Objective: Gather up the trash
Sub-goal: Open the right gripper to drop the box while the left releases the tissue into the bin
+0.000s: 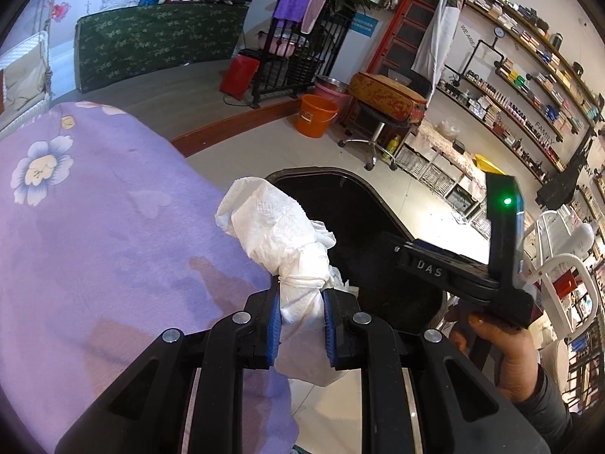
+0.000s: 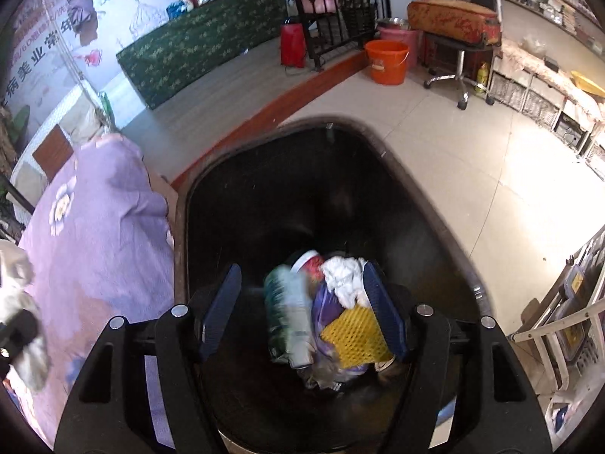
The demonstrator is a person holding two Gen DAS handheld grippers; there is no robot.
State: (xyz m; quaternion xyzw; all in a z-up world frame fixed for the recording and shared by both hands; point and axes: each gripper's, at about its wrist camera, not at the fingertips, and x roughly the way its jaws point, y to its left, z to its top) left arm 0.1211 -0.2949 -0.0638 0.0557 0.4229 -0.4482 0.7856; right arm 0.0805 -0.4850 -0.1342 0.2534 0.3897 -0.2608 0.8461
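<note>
My left gripper (image 1: 301, 302) is shut on a crumpled white tissue (image 1: 281, 234), held at the edge of the purple flowered tablecloth (image 1: 94, 219) beside the black trash bin (image 1: 351, 204). My right gripper (image 2: 302, 295) is open over the bin's mouth (image 2: 264, 189). Inside the bin lie a blurred green-and-white bottle (image 2: 289, 321), a white tissue wad (image 2: 344, 276), a yellow foam net (image 2: 355, 333) and purple wrapping (image 2: 325, 310). The right gripper's body (image 1: 453, 276) shows in the left wrist view, held by a hand above the bin.
An orange bucket (image 2: 386, 61) and a pink basin stand on the tiled floor beyond the bin. A swivel stool (image 2: 457, 49) with a patterned cushion stands to the right. Low shelves with baskets (image 2: 537, 94) line the right wall. A white rack (image 2: 559, 325) is near right.
</note>
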